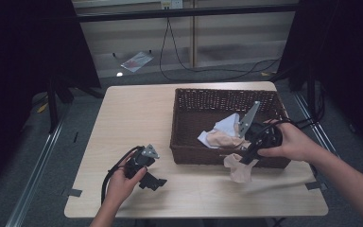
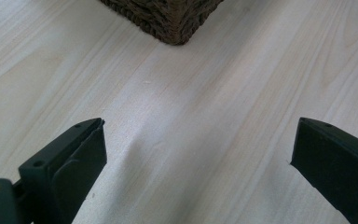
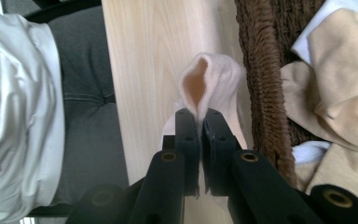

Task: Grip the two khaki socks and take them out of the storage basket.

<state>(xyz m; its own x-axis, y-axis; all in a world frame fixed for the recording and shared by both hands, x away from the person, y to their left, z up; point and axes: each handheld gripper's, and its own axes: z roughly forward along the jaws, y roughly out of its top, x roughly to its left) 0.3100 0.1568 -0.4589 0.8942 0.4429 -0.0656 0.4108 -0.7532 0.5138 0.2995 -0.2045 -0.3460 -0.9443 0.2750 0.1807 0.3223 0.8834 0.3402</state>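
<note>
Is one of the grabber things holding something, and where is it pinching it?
Yes. The right gripper is shut on a pale peach sock, pinching the edge of its opening. The left gripper is open over the table, holding nothing.

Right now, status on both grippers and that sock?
Left gripper open, low over bare table. Right gripper shut on pale sock, just outside basket near wall. Nothing in the way.

In the right gripper view we record: the right gripper (image 3: 199, 116), jaws pinched together on the edge of a pale peach sock (image 3: 213, 84), its mouth gaping above the wooden table (image 3: 140, 60); beside it a wicker basket (image 3: 261, 70) holding beige and white cloths (image 3: 335, 79); at left, a white garment (image 3: 18, 116).
</note>
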